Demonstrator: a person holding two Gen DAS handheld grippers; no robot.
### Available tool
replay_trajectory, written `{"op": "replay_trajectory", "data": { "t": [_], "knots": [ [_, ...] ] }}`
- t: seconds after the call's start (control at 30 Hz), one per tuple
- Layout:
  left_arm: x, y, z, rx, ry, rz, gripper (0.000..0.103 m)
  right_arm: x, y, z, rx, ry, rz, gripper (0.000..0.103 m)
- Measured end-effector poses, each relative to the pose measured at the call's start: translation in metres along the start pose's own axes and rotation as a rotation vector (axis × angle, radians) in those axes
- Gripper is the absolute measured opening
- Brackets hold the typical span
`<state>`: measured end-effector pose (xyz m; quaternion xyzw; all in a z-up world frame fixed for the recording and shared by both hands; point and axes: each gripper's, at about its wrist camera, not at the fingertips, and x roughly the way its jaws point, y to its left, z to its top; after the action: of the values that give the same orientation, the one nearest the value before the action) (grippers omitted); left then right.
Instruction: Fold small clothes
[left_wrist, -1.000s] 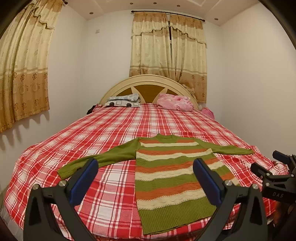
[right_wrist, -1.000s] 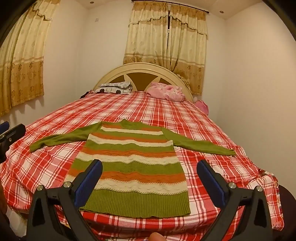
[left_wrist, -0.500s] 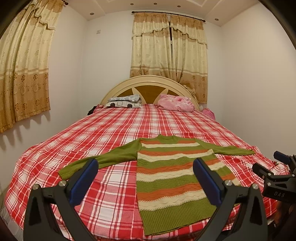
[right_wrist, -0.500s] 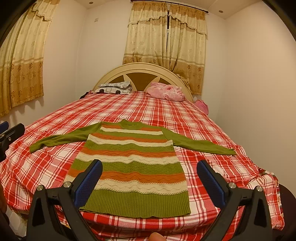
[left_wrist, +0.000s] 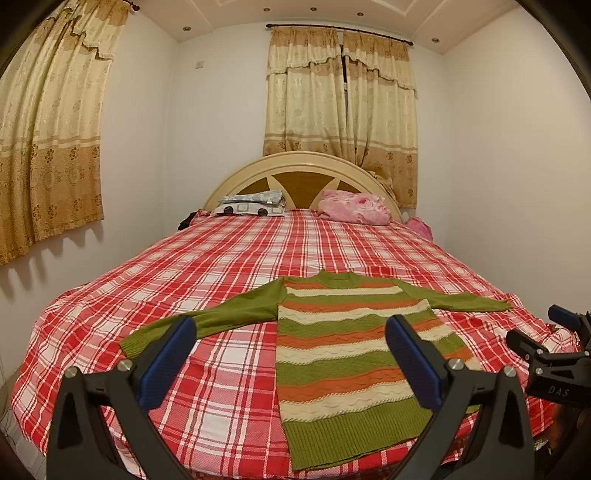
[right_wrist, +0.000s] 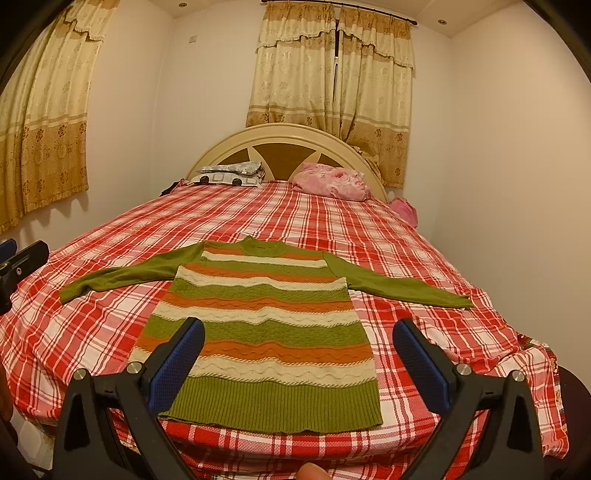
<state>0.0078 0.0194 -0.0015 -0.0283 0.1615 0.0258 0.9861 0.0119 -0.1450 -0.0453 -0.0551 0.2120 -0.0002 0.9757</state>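
A small sweater (left_wrist: 343, 354) with green, orange and cream stripes and green sleeves lies flat and spread out near the foot of the bed; it also shows in the right wrist view (right_wrist: 266, 317). My left gripper (left_wrist: 290, 328) is open and empty, held above the near edge, left of the sweater's body. My right gripper (right_wrist: 299, 330) is open and empty, held over the sweater's hem. The right gripper also shows at the right edge of the left wrist view (left_wrist: 554, 350).
The bed has a red and white checked sheet (left_wrist: 229, 266). A patterned pillow (left_wrist: 255, 205) and a pink bundle (left_wrist: 354, 206) lie by the cream headboard (left_wrist: 306, 173). Walls stand close on the left and right. Curtains (left_wrist: 340, 110) hang behind.
Both grippers stay open and almost still. The left wrist view has shifted very slightly, so the sweater sits a touch further right in it.
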Motion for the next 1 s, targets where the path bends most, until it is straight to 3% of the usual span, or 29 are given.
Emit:
{"op": "replay_trajectory", "data": {
  "t": [1.0],
  "knots": [
    [0.0006, 0.0037, -0.0006, 0.003, -0.003, 0.010, 0.103, 0.0042, -0.0003, -0.0015, 0.002, 0.010, 0.009, 0.102]
  ]
}}
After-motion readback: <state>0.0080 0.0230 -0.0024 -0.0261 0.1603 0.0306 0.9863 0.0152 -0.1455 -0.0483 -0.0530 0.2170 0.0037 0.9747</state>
